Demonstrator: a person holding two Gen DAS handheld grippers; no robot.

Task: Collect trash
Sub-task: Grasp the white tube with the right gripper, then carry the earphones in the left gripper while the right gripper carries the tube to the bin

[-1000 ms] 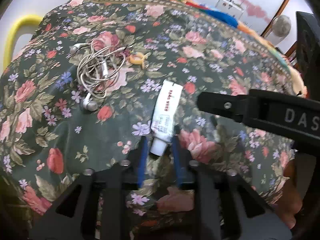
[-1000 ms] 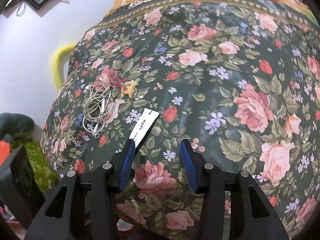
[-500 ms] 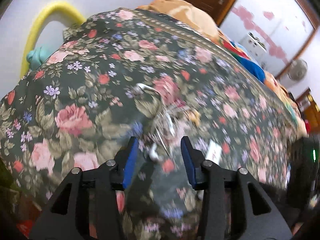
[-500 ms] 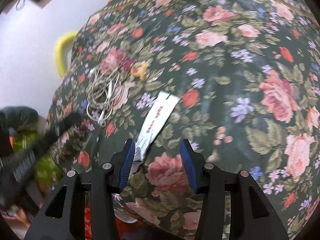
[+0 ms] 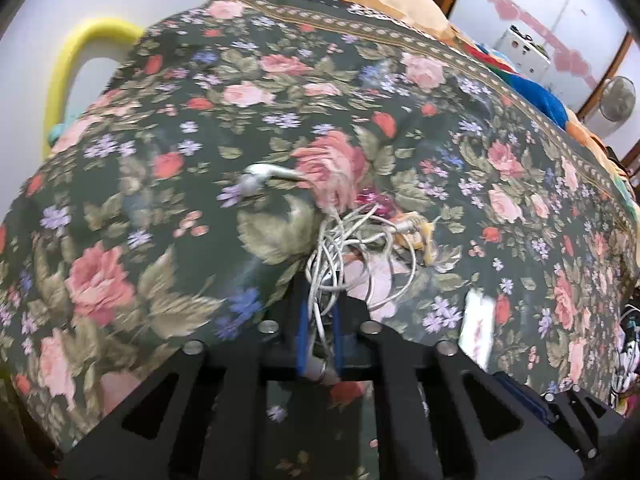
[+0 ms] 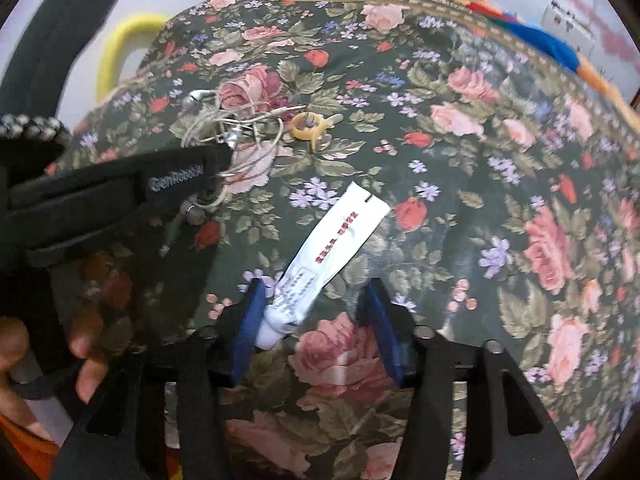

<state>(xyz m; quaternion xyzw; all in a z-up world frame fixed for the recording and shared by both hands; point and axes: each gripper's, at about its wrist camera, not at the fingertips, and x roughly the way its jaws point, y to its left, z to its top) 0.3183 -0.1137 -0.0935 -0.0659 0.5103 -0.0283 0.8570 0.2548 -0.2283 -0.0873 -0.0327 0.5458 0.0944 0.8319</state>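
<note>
A tangle of white earphone cable (image 5: 348, 252) lies on the floral bedspread (image 5: 160, 160). My left gripper (image 5: 320, 320) is shut on the near end of that cable; it shows as a black body (image 6: 120, 192) over the cable (image 6: 224, 132) in the right wrist view. A white squeezed tube with red lettering (image 6: 324, 256) lies between the open fingers of my right gripper (image 6: 316, 312), its cap close to the left finger. The tube also shows in the left wrist view (image 5: 478, 328). A small yellow ring (image 6: 308, 126) lies beside the cable.
The bedspread (image 6: 500, 160) covers a rounded mattress that drops off at the near edge. A yellow curved bar (image 5: 64, 76) stands against the wall at the left. Orange and blue bedding (image 5: 532, 92) lies at the far right. A hand (image 6: 80, 364) holds the left gripper.
My left gripper has swung from the tube to the earphone cable and closed on it. My right gripper has moved closer, so the tube now lies between its open fingers.
</note>
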